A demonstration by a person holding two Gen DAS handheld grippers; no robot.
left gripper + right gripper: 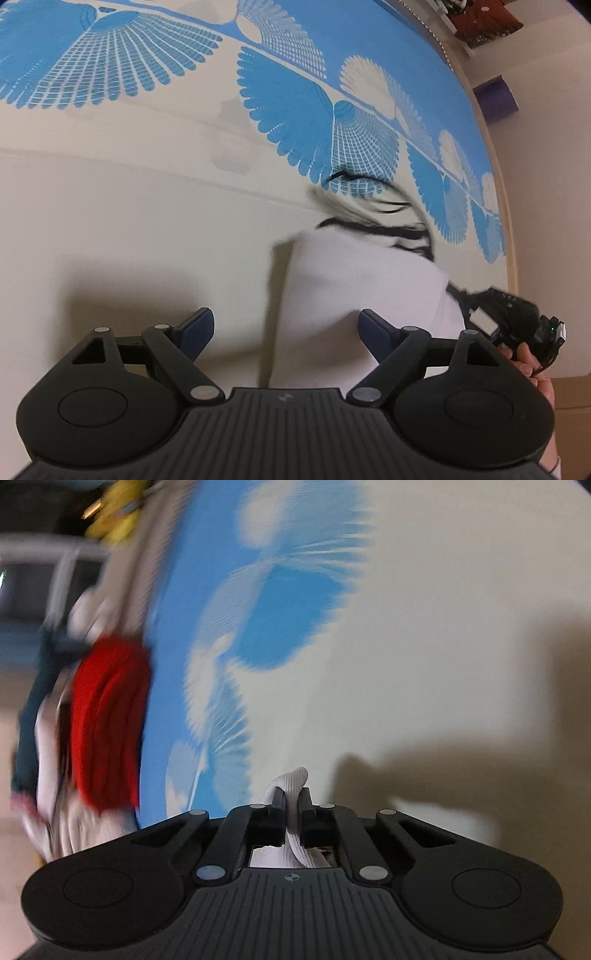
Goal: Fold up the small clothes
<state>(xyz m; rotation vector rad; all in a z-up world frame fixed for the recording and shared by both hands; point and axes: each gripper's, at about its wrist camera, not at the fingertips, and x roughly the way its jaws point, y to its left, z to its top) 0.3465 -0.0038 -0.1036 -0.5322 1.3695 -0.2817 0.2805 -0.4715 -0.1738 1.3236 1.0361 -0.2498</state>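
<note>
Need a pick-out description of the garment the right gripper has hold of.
On the cream sheet with blue fan prints, look at the near edge in front of the left gripper. The white garment lies there; its ribbed edge is pinched in the right gripper. Unlike the red clothes, it is plain white with black trim.

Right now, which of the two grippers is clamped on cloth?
The right gripper: shut on a ribbed white garment. The left gripper stands open, gripping nothing.

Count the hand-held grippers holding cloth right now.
1. The right hand-held gripper is shut on a white ribbed garment. The left hand-held gripper stands open over the cream sheet, holding nothing.
</note>
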